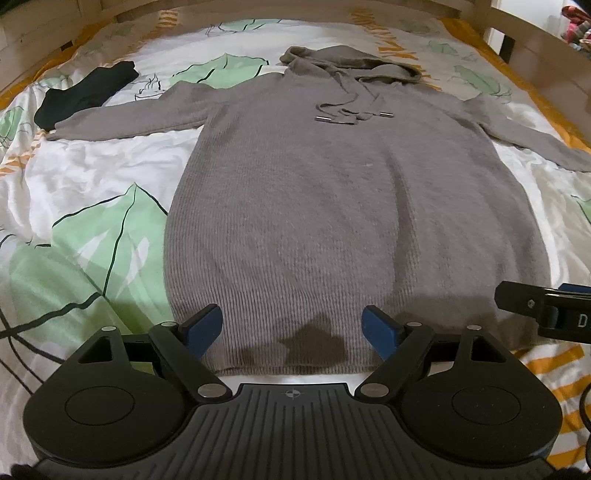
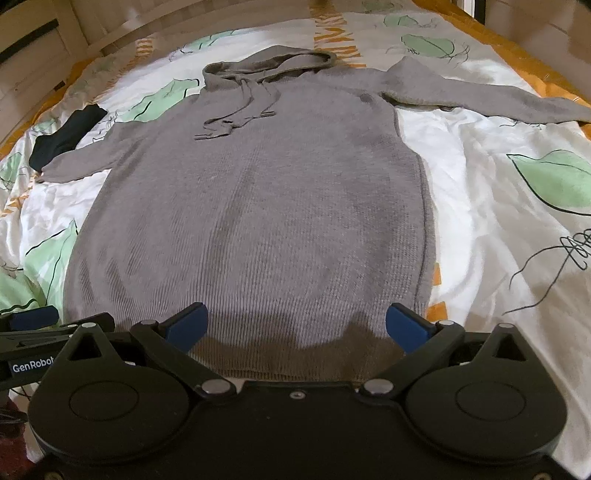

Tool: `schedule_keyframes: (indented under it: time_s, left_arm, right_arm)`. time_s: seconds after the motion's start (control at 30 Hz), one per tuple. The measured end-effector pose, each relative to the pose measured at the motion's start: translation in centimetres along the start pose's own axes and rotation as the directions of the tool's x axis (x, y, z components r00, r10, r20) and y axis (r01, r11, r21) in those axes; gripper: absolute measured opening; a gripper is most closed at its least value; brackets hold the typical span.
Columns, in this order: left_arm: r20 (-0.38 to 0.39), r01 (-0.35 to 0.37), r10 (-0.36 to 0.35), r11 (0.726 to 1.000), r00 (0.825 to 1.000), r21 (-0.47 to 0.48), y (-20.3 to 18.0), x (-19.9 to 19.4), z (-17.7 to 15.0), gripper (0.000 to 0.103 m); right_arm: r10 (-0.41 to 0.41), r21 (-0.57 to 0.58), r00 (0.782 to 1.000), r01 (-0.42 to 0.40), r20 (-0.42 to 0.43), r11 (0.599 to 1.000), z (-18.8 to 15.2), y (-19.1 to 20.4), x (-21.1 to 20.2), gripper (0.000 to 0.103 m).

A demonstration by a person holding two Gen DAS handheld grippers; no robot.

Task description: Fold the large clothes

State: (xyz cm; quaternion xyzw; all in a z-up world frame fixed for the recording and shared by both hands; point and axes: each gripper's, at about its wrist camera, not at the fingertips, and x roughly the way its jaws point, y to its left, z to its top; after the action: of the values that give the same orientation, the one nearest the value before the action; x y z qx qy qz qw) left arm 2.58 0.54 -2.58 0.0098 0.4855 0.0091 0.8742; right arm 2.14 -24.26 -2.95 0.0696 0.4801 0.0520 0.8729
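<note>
- Over the near hem of the grey hooded sweater (image 1: 295, 206), the left gripper (image 1: 291, 328) hangs with its blue pads spread wide and nothing between them; only its shadow falls on the knit.
- Beside it, the right gripper (image 2: 295, 326) stands equally wide above the same hem, also holding nothing. Whether either set of pads touches the fabric is hard to tell, since each tool's black body hides the hem's nearest edge.
- At the right edge of the left wrist view, part of the right gripper shows, cut off by the frame; the left one likewise pokes in at the left edge of the right wrist view.
- Outward, the sweater lies flat and face up on the bedcover (image 1: 92, 258), hem near, hood (image 2: 266, 62) far, drawstrings (image 1: 347, 110) loose on the chest.
- Its left sleeve (image 1: 129, 118) stretches out to the left; the right sleeve (image 2: 480, 96) runs to the right and its cuff leaves the frame.
- Far left, a dark garment (image 1: 85, 92) lies by the left cuff; what it is cannot be made out.
- Beyond, a wooden bed frame (image 1: 44, 22) curves round the far side.
</note>
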Motion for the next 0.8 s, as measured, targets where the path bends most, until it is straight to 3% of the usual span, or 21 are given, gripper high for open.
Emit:
schedule_keyframes:
  time_s: [0.37, 0.53, 0.7, 0.8]
  left_arm:
    - [0.026, 0.018, -0.018, 1.000, 1.000, -0.010, 0.9, 1.1, 2.7, 0.082]
    - [0.061, 0.110, -0.109, 0.994, 0.992, -0.015, 1.5, 2.3, 4.9, 0.082]
    - [0.070, 0.236, -0.234, 0.972, 0.970, -0.016, 1.9, 4.3, 7.7, 0.083]
    - [0.079, 0.245, -0.244, 0.969, 0.967, -0.013, 1.7, 5.5, 9.7, 0.083]
  right_arm:
    - [0.092, 0.064, 0.996, -0.091, -0.020, 0.994, 2.2, -1.1, 1.6, 0.102]
    - [0.144, 0.097, 0.990, -0.142, -0.007, 0.985, 4.4, -2.6, 2.2, 0.102]
    - [0.146, 0.139, 0.989, -0.146, 0.010, 0.979, 7.7, -6.0, 2.5, 0.102]
    - [0.125, 0.188, 0.992, -0.127, 0.023, 0.974, 10.0, -9.1, 2.5, 0.102]
